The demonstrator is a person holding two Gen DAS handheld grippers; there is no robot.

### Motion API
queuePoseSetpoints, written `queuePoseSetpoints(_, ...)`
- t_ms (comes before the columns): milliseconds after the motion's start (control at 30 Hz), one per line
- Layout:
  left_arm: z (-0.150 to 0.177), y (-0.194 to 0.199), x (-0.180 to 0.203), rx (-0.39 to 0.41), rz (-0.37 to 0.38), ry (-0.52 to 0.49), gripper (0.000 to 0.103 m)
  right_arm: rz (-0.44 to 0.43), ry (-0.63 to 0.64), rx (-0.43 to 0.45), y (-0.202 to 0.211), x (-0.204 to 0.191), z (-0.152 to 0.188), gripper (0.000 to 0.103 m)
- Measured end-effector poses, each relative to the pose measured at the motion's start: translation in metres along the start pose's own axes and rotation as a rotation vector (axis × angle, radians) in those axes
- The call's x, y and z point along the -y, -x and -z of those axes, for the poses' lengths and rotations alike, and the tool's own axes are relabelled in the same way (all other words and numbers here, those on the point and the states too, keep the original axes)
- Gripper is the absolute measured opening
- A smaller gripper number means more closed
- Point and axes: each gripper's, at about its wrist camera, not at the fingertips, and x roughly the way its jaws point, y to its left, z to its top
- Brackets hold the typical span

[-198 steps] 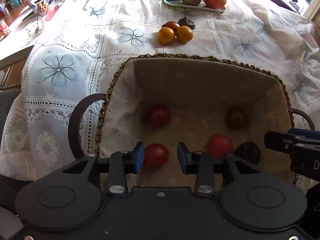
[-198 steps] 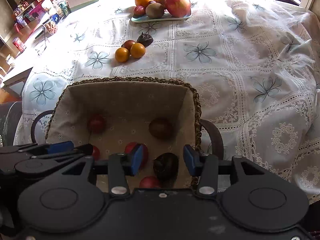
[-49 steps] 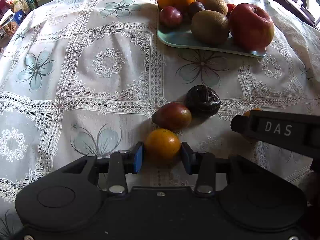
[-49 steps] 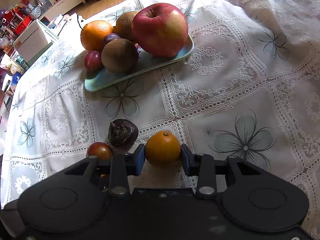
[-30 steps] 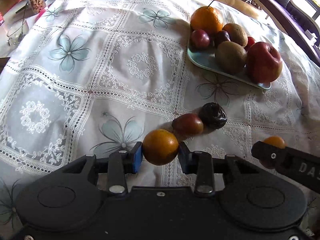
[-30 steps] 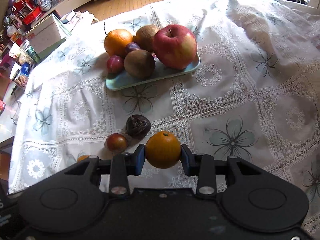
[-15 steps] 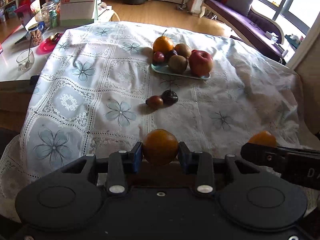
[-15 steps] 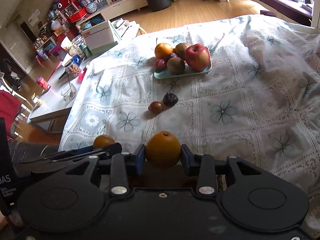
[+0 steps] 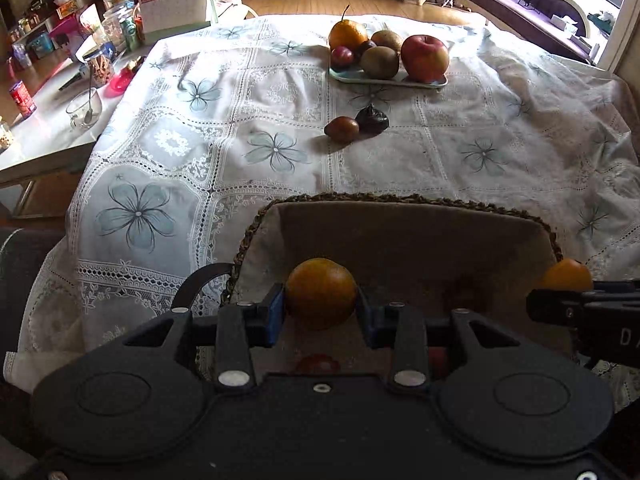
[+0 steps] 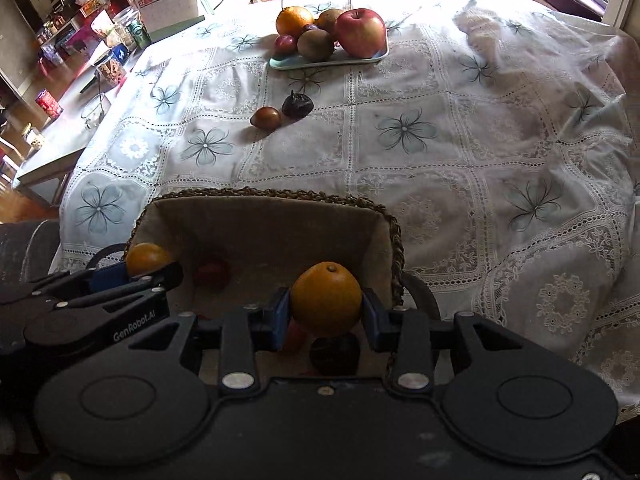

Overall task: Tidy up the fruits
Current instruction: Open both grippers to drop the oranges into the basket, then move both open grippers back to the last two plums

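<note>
Fig. legend, both wrist views. Left claw [image 9: 321, 314]: pads closed on an orange [image 9: 321, 293] at its widest girth, held above the basket [image 9: 400, 200]'s left half. Right claw [image 10: 325, 318]: likewise closed on a second orange [image 10: 326, 298], stem dimple up, above the basket's right half, near the braided rim. Each claw also shows at the edge of the other's view w/ its fruit.

Basket: cloth-lined, woven rim, dark loop handles, sits at near edge of the counter [image 10: 440, 160] under a lace cloth. Inside, partly hidden by the claws: reddish fruits and one dark wrinkled fruit [image 10: 335, 354]; exact count can't be told.

Still out on the cloth, well apart from basket: a brownish-red fruit [image 9: 341, 129] touching a dark shrivelled fruit [image 9: 372, 119]; farther back a tray [image 9: 360, 78] w/ apple, kiwis, plums, a stemmed orange.

Handling (judgement): oranges are firm, roundish, light, w/ slightly grippy peel; grip across the equator is sound, but round shape may roll on release. Best set low onto the liner, clear of soft fruit below, esp. the wrinkled one, which likely bruises.
</note>
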Motion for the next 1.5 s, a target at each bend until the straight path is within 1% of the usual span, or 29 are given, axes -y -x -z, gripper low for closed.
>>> queuePoseSetpoints(67,0.001,-0.006,-0.002,-0.026,0.003,0.011,0.046,-0.001,0.008,-0.008,-0.002,-0.002,0.001,0.039)
queuePoseSetpoints(200,0.007,-0.013,-0.003,-0.052,-0.034,0.019,0.047,0.013,0.025,-0.016,-0.006,-0.007,0.002,0.039)
queuePoseSetpoints(367,0.010,-0.010,-0.001,-0.037,-0.050,0.013,0.046,0.029,0.041,-0.021,-0.007,-0.011,0.003,0.040)
queuePoseSetpoints(467,0.011,-0.010,0.000,-0.046,-0.040,0.007,0.046,0.032,0.047,-0.012,-0.006,-0.012,0.003,0.040)
queuePoseSetpoints(567,0.011,-0.015,0.000,-0.081,-0.016,0.007,0.046,0.036,0.055,-0.005,-0.005,-0.014,0.003,0.040)
queuePoseSetpoints(633,0.012,-0.017,0.001,-0.095,-0.014,0.007,0.046,0.036,0.054,-0.009,-0.005,-0.014,0.003,0.040)
queuePoseSetpoints(1133,0.016,-0.021,0.005,-0.127,0.005,-0.010,0.046,0.024,0.037,-0.035,-0.010,-0.011,0.001,0.040)
queuePoseSetpoints(1333,0.017,-0.026,0.003,-0.146,0.014,-0.006,0.046,0.017,0.027,-0.062,-0.017,-0.009,0.000,0.040)
queuePoseSetpoints(1500,0.014,-0.031,0.001,-0.191,0.053,-0.008,0.046,0.005,0.036,-0.091,-0.021,-0.009,-0.004,0.040)
